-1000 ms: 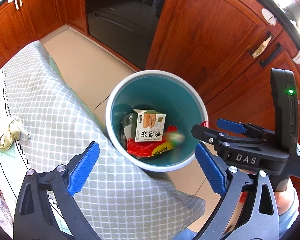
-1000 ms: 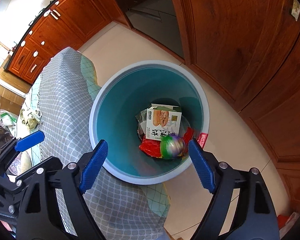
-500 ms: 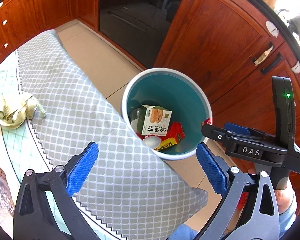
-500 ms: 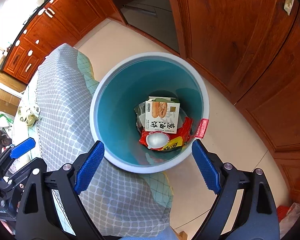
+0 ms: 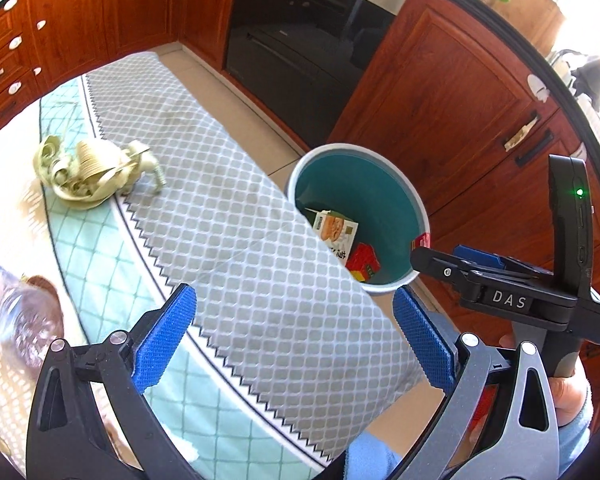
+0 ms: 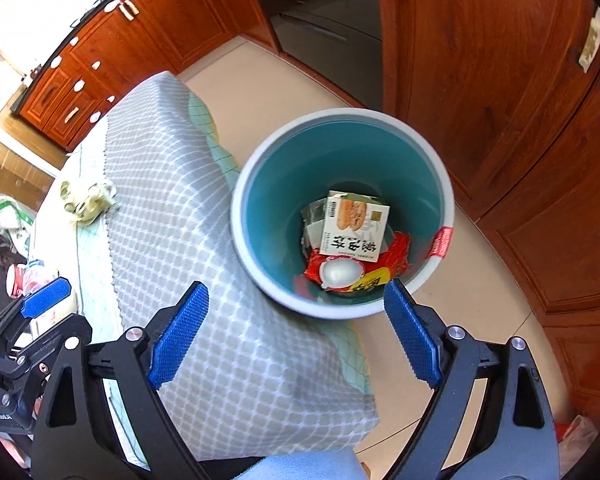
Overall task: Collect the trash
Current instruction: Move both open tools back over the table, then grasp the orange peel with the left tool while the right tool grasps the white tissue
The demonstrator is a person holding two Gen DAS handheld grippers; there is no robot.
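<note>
A white bin with a teal inside [image 6: 242, 236] stands on the floor beside the table. In it lie a printed snack box [image 6: 354, 226], a red wrapper [image 6: 398, 250] and a white round piece [image 6: 340, 274]. My right gripper [image 6: 296, 338] hangs open and empty over the table corner, just short of the bin. In the left wrist view the bin [image 5: 414, 204] is half hidden behind the table edge. My left gripper [image 5: 294, 336] is open and empty above the grey cloth. A crumpled pale-green wad [image 5: 92, 172] lies on the table farther left.
A grey lattice cloth [image 5: 240, 248] covers the table over a green checked one. A clear plastic bottle [image 5: 12, 320] lies at the left edge. Red-brown cabinets [image 6: 480, 80] and a dark oven [image 5: 300, 36] stand close behind the bin, with tiled floor [image 6: 268, 80] between.
A round piece dropped from between the right jaws into the bin and now lies on the red wrapper. Both grippers have drawn back from the bin over the table; the wad is nearer.
</note>
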